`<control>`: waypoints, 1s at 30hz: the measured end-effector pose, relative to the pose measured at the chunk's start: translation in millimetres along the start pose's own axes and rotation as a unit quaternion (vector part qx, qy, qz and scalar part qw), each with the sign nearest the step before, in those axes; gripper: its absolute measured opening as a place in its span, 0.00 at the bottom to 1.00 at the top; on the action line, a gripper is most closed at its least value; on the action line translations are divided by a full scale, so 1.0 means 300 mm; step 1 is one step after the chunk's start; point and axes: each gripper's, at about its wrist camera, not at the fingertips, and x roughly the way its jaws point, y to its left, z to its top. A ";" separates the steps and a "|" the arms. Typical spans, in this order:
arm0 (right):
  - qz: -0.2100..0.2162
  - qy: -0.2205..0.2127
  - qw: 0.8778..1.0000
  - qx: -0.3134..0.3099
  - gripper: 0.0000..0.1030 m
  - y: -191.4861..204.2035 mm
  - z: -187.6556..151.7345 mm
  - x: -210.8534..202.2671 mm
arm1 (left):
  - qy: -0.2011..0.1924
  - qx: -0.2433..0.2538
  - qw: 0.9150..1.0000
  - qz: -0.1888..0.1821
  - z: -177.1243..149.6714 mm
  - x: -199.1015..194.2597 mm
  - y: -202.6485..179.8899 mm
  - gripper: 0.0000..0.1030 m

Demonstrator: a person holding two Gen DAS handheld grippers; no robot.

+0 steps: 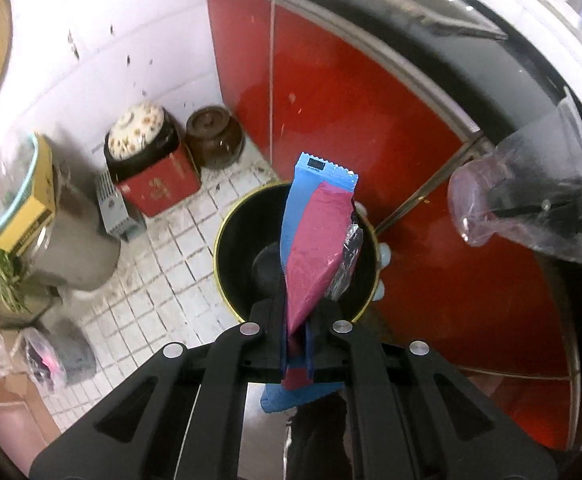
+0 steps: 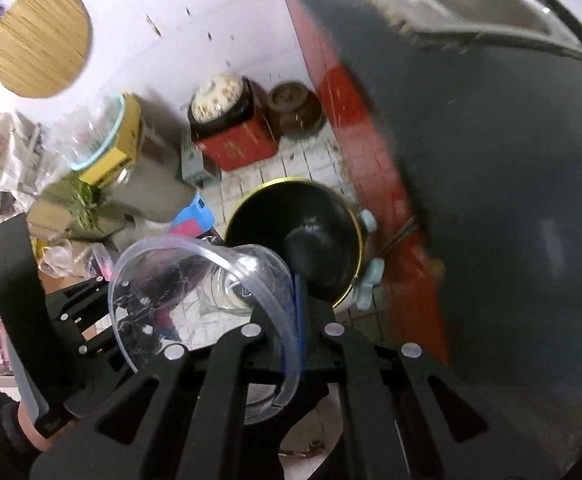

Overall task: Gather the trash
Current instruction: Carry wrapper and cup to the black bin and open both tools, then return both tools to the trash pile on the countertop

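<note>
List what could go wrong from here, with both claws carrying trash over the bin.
1. The left claw pinches the wrapper low down; most of it sticks up past the fingers, so it could fall outside the bin.
2. The right claw grips only the thin wall of the plastic cup, which may slip free.
3. The pictures are blurred, so a drop now could miss the bin.
</note>
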 end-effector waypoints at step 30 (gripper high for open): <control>0.029 -0.069 0.997 0.022 0.81 -0.051 0.019 -0.244 | -0.057 0.050 0.997 -0.001 0.084 -0.169 -0.059 0.93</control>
